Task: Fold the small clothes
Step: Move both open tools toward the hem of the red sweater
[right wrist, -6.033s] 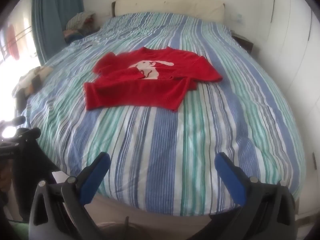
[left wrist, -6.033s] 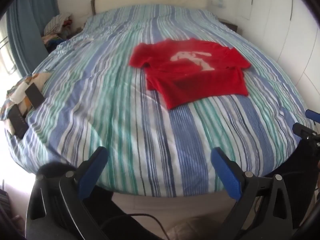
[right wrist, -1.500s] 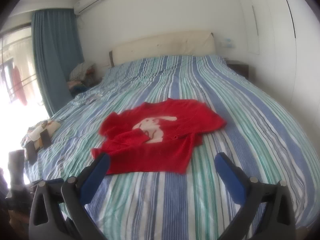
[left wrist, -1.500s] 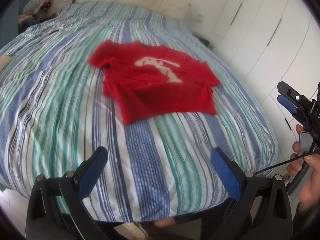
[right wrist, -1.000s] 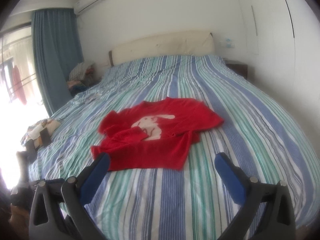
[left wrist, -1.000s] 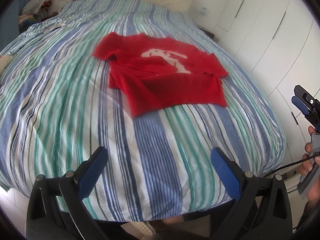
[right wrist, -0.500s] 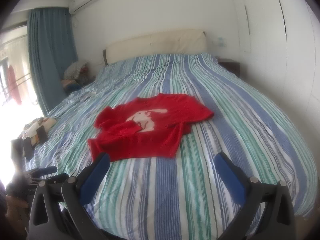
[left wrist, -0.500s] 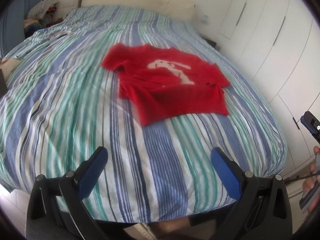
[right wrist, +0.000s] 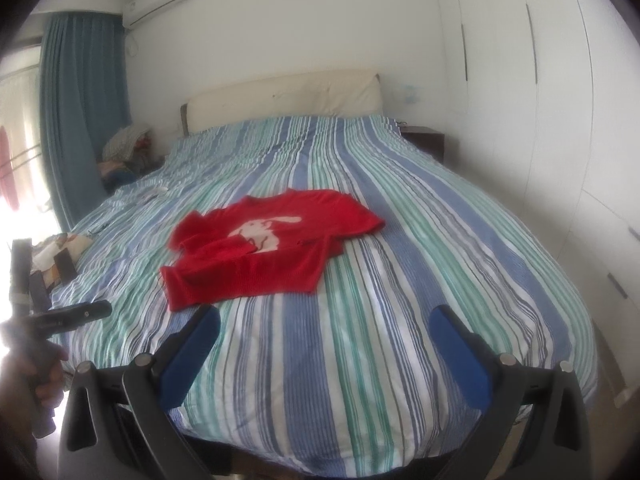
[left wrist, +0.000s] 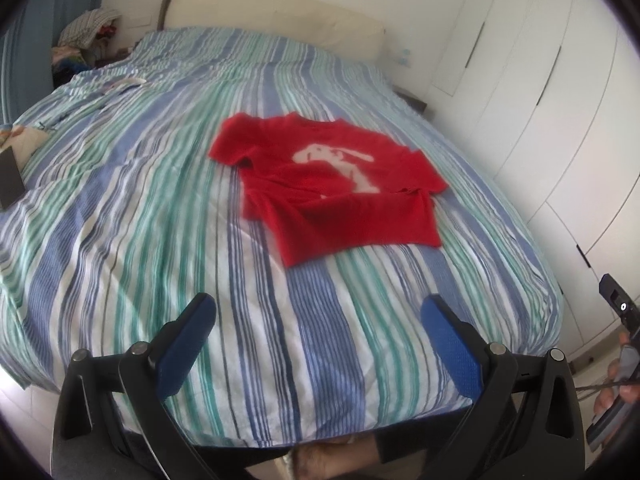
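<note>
Two grippers hang at the near foot of the striped bed [left wrist: 120, 208], both spread wide and empty: left gripper [left wrist: 318, 312], then right gripper [right wrist: 326, 320]. Between and beyond them, mid-bed, lies the red T-shirt [right wrist: 264, 248], its hem already doubled up, apparently awaiting further folds.

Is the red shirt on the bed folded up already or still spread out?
Partly folded. The red shirt has its bottom part doubled up over the picture, while both sleeves lie spread on the striped bed.
</note>
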Tool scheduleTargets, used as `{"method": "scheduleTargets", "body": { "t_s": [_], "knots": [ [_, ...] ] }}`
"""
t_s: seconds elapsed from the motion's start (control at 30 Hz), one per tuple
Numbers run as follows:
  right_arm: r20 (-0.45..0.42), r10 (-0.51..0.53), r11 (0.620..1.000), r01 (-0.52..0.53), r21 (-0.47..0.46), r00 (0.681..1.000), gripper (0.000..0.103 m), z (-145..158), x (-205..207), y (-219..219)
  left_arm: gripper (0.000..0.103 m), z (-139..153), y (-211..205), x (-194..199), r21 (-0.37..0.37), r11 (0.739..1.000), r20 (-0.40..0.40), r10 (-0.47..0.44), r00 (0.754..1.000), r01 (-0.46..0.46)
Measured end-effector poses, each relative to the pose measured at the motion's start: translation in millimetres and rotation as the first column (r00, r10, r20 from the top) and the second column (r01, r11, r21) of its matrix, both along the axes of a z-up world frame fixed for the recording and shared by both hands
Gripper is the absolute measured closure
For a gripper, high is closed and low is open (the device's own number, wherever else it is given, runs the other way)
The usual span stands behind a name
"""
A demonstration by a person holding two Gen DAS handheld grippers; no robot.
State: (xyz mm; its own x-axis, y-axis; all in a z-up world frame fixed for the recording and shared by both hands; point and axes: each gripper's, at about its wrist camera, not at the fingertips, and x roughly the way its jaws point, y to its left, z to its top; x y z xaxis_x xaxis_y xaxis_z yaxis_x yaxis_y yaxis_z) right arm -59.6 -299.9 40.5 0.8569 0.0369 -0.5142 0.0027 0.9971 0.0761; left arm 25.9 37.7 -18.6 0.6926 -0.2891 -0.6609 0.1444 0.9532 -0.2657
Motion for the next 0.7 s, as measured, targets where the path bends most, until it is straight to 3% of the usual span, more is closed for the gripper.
{"method": "scheduleTargets", "body": {
  "t_s": [0.2, 0.47, 0.7],
  "knots": [
    [-0.03, 0.021, 0.999, -0.022, -0.036, 0.999, 0.0, -4, 0, 12, 0.001, 8, 0, -7, 0.017, 1.0, 0.051, -0.006, 0.999, 0.005],
    [-0.049, 0.051, 0.997, -0.054, -0.056, 0.997, 0.0, -3, 11, 32, 0.001, 3, 18, -2, 0.044, 0.999, 0.06, 0.009, 0.998, -0.012],
    [0.026, 0.101, 0.992, -0.099, -0.075, 0.995, 0.0, 23, 20, 48, 0.001, 8, 44, -1, 0.109, 0.993, 0.058, 0.039, 0.998, -0.045]
  ]
}}
